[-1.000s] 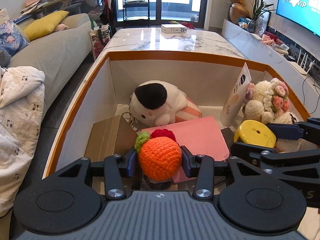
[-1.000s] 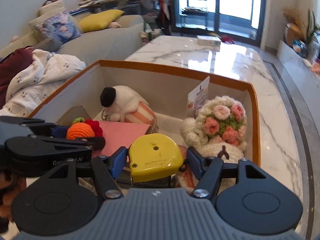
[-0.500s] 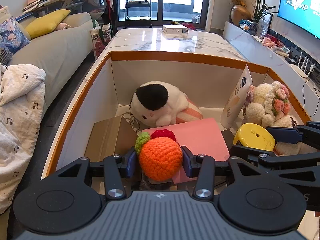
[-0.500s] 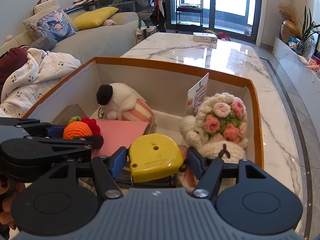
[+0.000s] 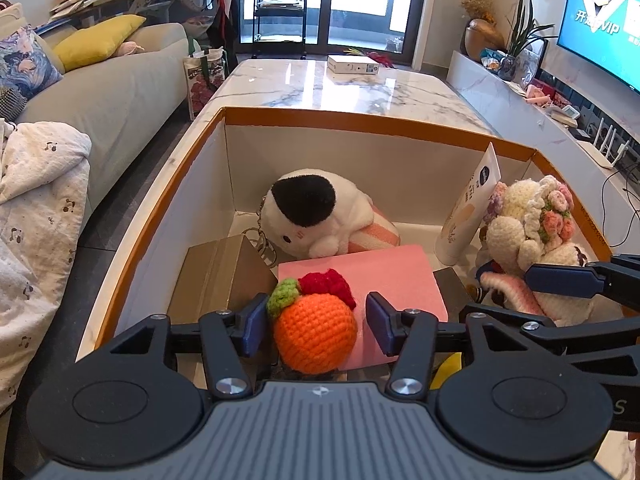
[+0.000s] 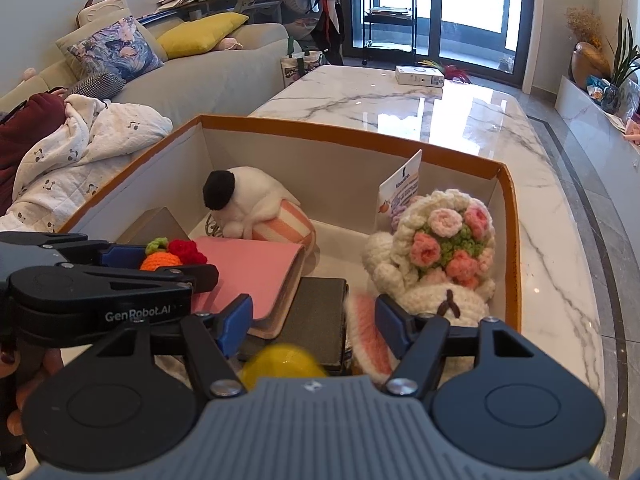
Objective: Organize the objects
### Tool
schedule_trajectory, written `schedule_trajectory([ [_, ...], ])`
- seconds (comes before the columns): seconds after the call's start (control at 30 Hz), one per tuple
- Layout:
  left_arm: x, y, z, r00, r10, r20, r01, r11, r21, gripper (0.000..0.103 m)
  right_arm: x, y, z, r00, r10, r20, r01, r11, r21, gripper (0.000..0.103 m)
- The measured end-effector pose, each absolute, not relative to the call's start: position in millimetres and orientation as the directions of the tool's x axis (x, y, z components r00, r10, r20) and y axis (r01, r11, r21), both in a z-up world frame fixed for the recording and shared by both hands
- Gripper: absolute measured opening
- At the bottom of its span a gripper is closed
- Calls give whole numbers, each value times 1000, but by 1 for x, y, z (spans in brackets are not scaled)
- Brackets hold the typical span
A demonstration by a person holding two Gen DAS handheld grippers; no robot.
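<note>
An orange-rimmed box holds several toys. My left gripper is open; the crochet orange sits between its spread jaws, a gap at the right pad, above a pink notebook. My right gripper is open; the yellow tape measure is blurred and low below its jaws, over a dark block. The orange also shows in the right wrist view.
In the box are a black-and-white plush, a crochet flower doll, a cream tube and a brown carton. The box stands on a marble table with a white box. A sofa lies left.
Both grippers have opened. The left jaws have spread off the crochet orange. The right jaws have let go of the yellow tape measure, which has dropped below them.
</note>
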State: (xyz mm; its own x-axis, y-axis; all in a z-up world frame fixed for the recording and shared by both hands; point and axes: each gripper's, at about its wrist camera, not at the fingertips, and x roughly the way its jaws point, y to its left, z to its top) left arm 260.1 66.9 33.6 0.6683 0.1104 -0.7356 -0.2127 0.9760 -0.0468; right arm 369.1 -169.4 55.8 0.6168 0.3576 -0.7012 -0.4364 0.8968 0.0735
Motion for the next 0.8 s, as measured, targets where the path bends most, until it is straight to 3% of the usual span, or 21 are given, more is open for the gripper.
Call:
schedule_trajectory([
  [0.27, 256, 69, 42, 678, 112, -727, -234, 970, -69, 68, 367, -172, 62, 622, 366, -692, -420, 902, 98, 73],
  [0.53, 248, 62, 53, 689, 159, -707, -240, 971, -16, 72, 355, -172, 72, 645, 342, -683, -408, 910, 71, 78],
  [0.63, 244, 59, 59, 689, 206, -695, -265, 964, 23, 85, 350, -173, 77, 665, 316, -677, -389, 920, 47, 85],
  [0.7, 240, 57, 63, 704, 219, -675, -263, 964, 39, 85, 346, -174, 81, 683, 295, -669, -374, 927, 27, 92],
  [0.8, 235, 55, 69, 714, 232, -661, -266, 963, 50, 85, 342, -177, 86, 691, 292, -661, -360, 932, 35, 93],
])
